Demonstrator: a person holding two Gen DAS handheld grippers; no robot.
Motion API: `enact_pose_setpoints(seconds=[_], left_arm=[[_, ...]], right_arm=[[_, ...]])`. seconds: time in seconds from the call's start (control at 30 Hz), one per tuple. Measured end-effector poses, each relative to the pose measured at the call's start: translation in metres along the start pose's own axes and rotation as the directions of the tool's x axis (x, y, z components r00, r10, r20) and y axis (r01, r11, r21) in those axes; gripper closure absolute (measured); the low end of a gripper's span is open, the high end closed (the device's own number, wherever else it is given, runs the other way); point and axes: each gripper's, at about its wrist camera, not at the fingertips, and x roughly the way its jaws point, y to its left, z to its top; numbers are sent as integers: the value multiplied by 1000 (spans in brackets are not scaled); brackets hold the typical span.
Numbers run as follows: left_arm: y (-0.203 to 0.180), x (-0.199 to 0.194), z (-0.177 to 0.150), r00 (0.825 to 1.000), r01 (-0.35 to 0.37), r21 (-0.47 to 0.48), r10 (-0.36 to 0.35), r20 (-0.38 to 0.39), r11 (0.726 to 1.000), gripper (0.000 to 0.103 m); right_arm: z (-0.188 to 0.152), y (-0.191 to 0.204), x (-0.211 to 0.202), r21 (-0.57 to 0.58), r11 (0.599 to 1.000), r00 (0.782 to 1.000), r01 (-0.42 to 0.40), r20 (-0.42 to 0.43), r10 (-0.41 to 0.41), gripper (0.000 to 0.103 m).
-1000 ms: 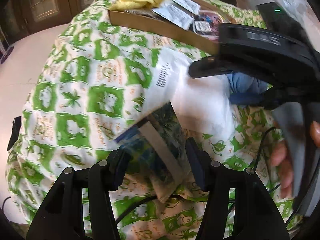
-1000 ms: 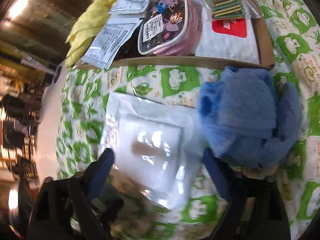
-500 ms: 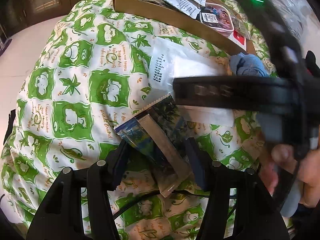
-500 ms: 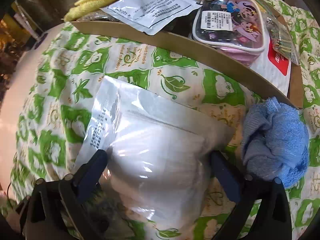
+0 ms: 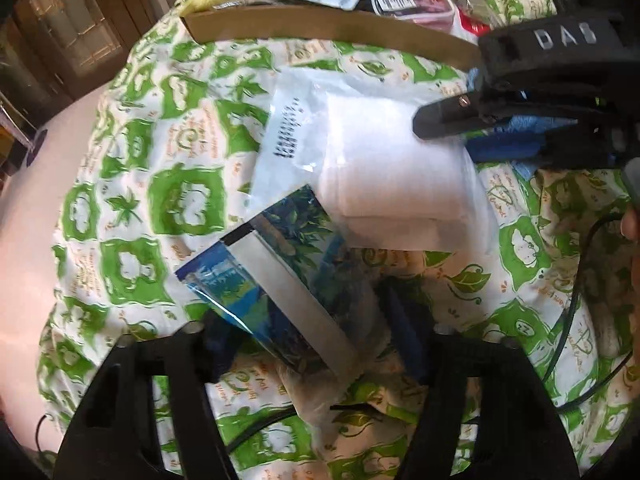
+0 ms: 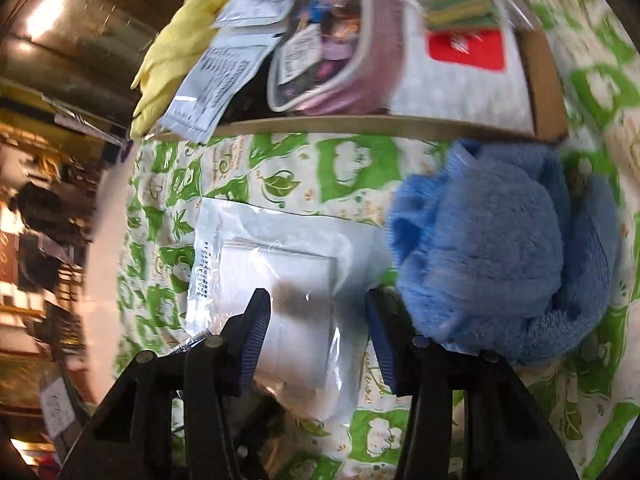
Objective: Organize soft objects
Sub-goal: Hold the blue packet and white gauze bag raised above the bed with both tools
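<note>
A white folded cloth in a clear bag lies on the green-and-white sheet; it also shows in the right wrist view. A leaf-print packet lies just in front of it, between the open fingers of my left gripper. My right gripper is open, its fingers either side of the white bag's near end. A blue towel is bunched just right of it. In the left wrist view the right gripper's body hovers over the bag's far right corner.
A shallow cardboard tray at the back holds a yellow cloth, white sachets, a pink cartoon pouch and a white pack with a red label. Black cables run at the right.
My right gripper has narrowed its jaws and swung back over the white bag beside the blue towel. My left gripper stays over the leaf-print packet, slightly closer.
</note>
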Motion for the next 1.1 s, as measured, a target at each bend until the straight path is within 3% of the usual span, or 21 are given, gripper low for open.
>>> enact_pose_setpoints(seconds=[0.2, 0.37, 0.53, 0.7, 0.9, 0.97, 1.03, 1.1], left_arm=[[33, -24, 2, 995, 94, -96, -91, 31, 991, 59], [45, -32, 18, 992, 109, -114, -102, 69, 987, 59], [60, -11, 31, 992, 128, -119, -125, 31, 985, 59], [50, 17, 55, 992, 127, -103, -129, -12, 987, 59], [36, 24, 72, 993, 115, -79, -116, -10, 990, 59], [37, 24, 73, 993, 119, -82, -120, -7, 989, 59], [42, 20, 70, 991, 135, -89, -135, 2, 987, 59], [50, 16, 66, 988, 155, -108, -155, 11, 982, 59]], right_arm=[[-2, -20, -13, 4, 999, 998, -42, -35, 42, 36], [-2, -29, -16, 34, 997, 996, -68, -49, 70, 36], [-4, -29, -23, 27, 997, 996, -75, -43, 76, 37], [-7, -21, -22, -5, 996, 996, -92, -20, 92, 38], [-11, 4, -14, -83, 996, 999, -44, 18, 45, 48], [-13, 12, -12, -100, 994, 999, -33, 31, 36, 58], [-15, 18, -16, -112, 993, 998, -32, 55, 39, 84], [-16, 23, -25, -135, 990, 995, -51, 73, 61, 86]])
